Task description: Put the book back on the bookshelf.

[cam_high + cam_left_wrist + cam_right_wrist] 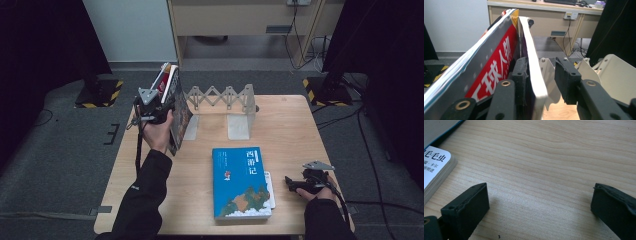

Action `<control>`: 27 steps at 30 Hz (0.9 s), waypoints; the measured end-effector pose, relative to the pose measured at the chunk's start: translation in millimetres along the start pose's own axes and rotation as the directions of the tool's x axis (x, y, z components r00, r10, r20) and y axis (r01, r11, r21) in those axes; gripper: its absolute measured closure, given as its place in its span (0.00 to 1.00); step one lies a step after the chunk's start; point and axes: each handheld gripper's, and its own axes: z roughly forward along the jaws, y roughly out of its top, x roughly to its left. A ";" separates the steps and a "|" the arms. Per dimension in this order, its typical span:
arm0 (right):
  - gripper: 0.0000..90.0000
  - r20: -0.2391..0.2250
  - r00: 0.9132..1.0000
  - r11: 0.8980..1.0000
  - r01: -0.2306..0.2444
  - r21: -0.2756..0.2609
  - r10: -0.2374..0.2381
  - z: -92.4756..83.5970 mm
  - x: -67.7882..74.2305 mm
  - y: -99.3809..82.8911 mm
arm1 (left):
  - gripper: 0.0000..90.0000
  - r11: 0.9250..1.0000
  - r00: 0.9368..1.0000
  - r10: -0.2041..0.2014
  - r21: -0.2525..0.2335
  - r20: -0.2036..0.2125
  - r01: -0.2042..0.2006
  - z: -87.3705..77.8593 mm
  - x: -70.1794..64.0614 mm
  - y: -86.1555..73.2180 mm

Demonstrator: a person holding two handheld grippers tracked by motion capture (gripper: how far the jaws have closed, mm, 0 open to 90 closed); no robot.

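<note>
1. The wooden table [290,130] is seen whole from a fixed camera set high above its near edge, facing forward and down.
2. From the left gripper [540,75], the upright books [499,62] are viewed at very close range, with the folding bookend [614,72] and a far desk behind.
3. From the right gripper [539,202], the tabletop is faced closely from low down.
4. The white book [435,167] beneath the blue book [240,182] is shared with the high view.

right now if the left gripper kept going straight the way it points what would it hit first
Probably the white-edged book standing between its jaws, which already leans against one pad; beyond it stands the metal book rack. Depth is hard to judge.
</note>
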 end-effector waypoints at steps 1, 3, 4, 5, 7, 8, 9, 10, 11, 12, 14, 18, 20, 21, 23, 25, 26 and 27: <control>0.02 0.000 1.000 1.000 0.000 0.000 0.000 0.0 0.0 0.0 | 0.68 1.000 1.000 0.005 0.000 0.003 -0.005 -2.2 -0.4 -0.4; 0.02 0.000 1.000 1.000 0.000 0.000 0.000 0.0 0.0 0.0 | 0.67 1.000 1.000 -0.004 -0.008 0.024 0.005 -8.3 -0.6 -1.2; 0.02 0.000 1.000 1.000 0.000 0.000 0.000 0.0 0.0 0.0 | 0.66 1.000 0.999 -0.008 -0.013 0.032 0.009 -11.7 -0.6 -1.6; 0.02 0.000 1.000 1.000 0.000 0.000 0.000 0.0 0.0 0.0 | 0.66 1.000 0.999 -0.008 -0.018 0.040 0.008 -14.8 -0.5 -2.0; 0.02 0.000 1.000 1.000 0.000 0.000 0.000 0.0 0.0 0.0 | 0.65 1.000 0.998 -0.010 -0.023 0.054 0.011 -20.5 0.1 -2.6; 0.02 -0.001 1.000 1.000 -0.002 0.001 0.002 -0.1 0.1 0.1 | 0.64 1.000 0.998 -0.014 -0.023 0.064 0.016 -23.0 0.7 -2.8; 0.02 0.000 1.000 1.000 -0.001 0.000 0.001 0.0 0.0 0.0 | 0.64 0.999 0.997 -0.021 -0.025 0.075 0.023 -25.6 1.6 -3.0; 0.02 0.000 1.000 1.000 0.000 0.000 0.000 0.0 0.0 0.0 | 0.63 0.999 0.996 -0.030 -0.027 0.086 0.032 -28.0 2.3 -3.1; 0.02 0.000 1.000 1.000 0.000 0.000 0.000 0.0 0.0 0.0 | 0.63 0.999 0.995 -0.031 -0.026 0.096 0.034 -30.4 3.1 -3.2; 0.02 0.000 1.000 1.000 0.000 0.000 0.000 0.0 -0.1 0.0 | 0.62 0.999 0.994 -0.033 -0.030 0.107 0.037 -32.7 3.6 -3.7; 0.02 -0.001 1.000 1.000 -0.002 0.000 0.002 -0.1 0.0 0.1 | 0.60 0.999 0.990 -0.029 -0.034 0.141 0.034 -36.8 4.9 -5.6; 0.02 -0.001 1.000 1.000 0.000 0.001 0.000 0.1 0.0 0.0 | 0.59 0.999 0.980 -0.034 -0.029 0.198 0.041 -45.2 7.0 -12.8; 0.02 -0.001 1.000 1.000 0.001 0.001 -0.001 0.1 0.0 0.0 | 0.59 0.999 0.976 -0.030 -0.023 0.217 0.036 -49.4 7.1 -17.6; 0.02 -0.001 1.000 1.000 0.001 0.001 -0.001 0.1 0.0 0.1 | 0.59 0.999 0.974 -0.030 -0.020 0.226 0.036 -51.6 7.5 -20.2; 0.02 -0.001 1.000 1.000 0.001 0.001 -0.001 0.1 0.0 0.1 | 0.58 1.000 0.972 -0.022 -0.012 0.233 0.026 -55.7 8.4 -25.7; 0.02 -0.001 1.000 1.000 0.001 0.001 -0.001 0.1 0.0 0.1 | 0.58 1.000 0.969 -0.028 -0.001 0.246 0.029 -59.1 10.0 -30.9; 0.02 -0.001 1.000 1.000 0.000 0.001 0.000 0.1 0.0 0.1 | 0.58 1.000 0.969 -0.028 0.001 0.246 0.028 -60.7 10.8 -33.3; 0.02 -0.001 1.000 1.000 0.001 0.001 -0.001 0.1 0.0 0.1 | 0.58 1.000 0.969 -0.025 0.005 0.246 0.024 -62.1 11.5 -35.7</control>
